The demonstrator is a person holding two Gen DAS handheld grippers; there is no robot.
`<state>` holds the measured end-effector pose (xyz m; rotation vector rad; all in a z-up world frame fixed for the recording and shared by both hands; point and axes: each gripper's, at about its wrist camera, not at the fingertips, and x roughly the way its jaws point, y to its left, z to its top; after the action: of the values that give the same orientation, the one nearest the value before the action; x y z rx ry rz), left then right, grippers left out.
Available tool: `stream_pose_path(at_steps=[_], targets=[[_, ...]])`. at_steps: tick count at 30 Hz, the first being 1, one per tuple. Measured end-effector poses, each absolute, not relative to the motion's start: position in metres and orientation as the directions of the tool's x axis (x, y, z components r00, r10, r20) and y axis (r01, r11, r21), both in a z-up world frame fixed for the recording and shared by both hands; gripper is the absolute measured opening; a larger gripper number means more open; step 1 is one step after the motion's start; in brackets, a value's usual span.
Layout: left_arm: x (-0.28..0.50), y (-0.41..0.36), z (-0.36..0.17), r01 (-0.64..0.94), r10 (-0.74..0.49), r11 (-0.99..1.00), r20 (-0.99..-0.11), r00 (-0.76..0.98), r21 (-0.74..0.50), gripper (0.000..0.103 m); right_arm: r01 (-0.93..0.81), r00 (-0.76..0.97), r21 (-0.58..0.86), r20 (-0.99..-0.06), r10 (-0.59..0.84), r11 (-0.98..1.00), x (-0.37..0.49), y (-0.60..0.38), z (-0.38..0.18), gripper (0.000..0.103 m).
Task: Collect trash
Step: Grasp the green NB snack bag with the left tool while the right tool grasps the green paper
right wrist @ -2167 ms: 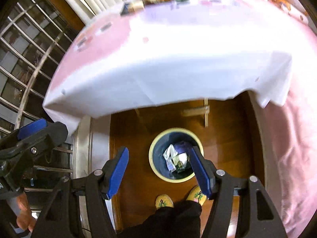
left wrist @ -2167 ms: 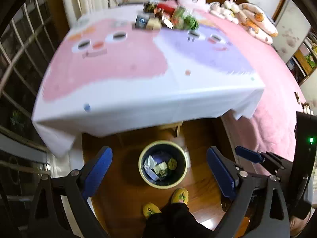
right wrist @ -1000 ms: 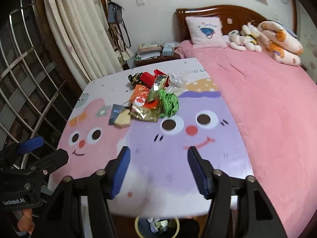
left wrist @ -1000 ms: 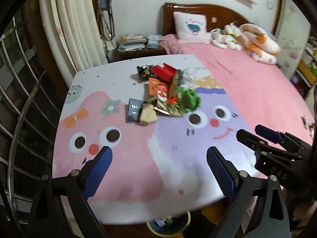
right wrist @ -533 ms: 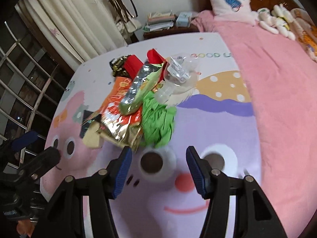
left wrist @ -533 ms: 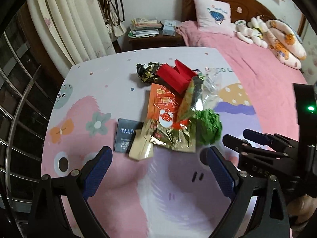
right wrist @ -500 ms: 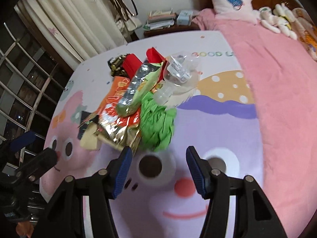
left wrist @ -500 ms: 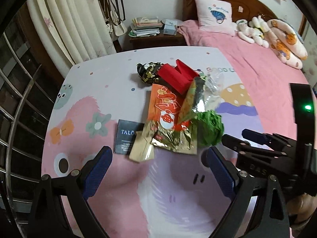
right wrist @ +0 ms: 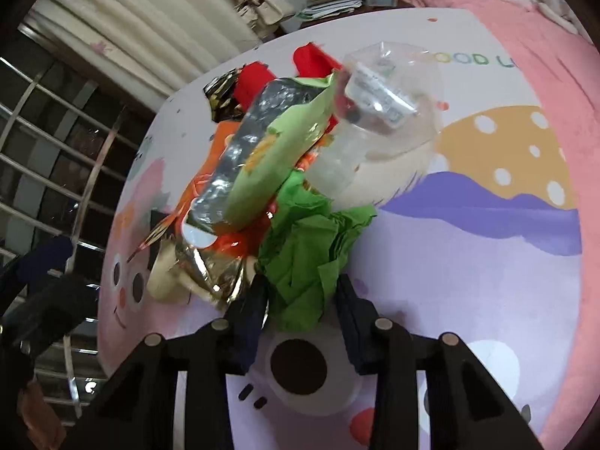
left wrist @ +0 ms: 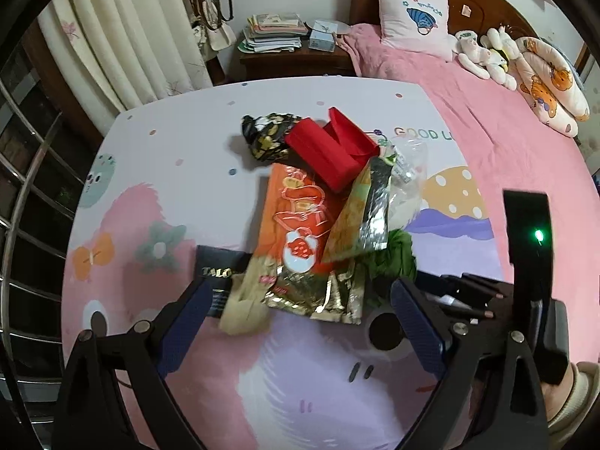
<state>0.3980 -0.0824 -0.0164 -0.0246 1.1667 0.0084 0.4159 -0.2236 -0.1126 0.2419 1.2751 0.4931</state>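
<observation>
As both grippers drop from the bin to the counter point(left wrist: 195, 142), right gripper point(right wrist: 302, 302) jaws are closing around green paper point(right wrist: 311, 251), left gripper point(left wrist: 296, 315) jaws spread.

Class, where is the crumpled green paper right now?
In the right wrist view, the crumpled green paper lies at the pile's near edge, between the closing right tool's fingers, beside the gold wrapper.

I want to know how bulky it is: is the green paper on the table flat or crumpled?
Crumpled. The green paper is bunched into irregular folds, rising from the table.
</observation>
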Motion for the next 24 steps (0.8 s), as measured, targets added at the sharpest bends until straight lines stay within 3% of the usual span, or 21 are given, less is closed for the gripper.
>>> stream_pose_path(at_steps=[17, 24], targets=[[0.461, -0.131, -0.061, 0.028, -0.103, 0.995, -0.963, 0.250, -0.099, 0.095, -0.175, 0.244, 0.404, -0.866, 0.437, 0.898, 0.403, -0.300, -0.098, 0.032], [0.472, -0.144, -0.086, 0.050, -0.028, 0.999, -0.980, 0.198, -0.019, 0.094, -0.139, 0.253, 0.413, -0.864, 0.435, 0.900, 0.410, -0.309, -0.107, 0.032]])
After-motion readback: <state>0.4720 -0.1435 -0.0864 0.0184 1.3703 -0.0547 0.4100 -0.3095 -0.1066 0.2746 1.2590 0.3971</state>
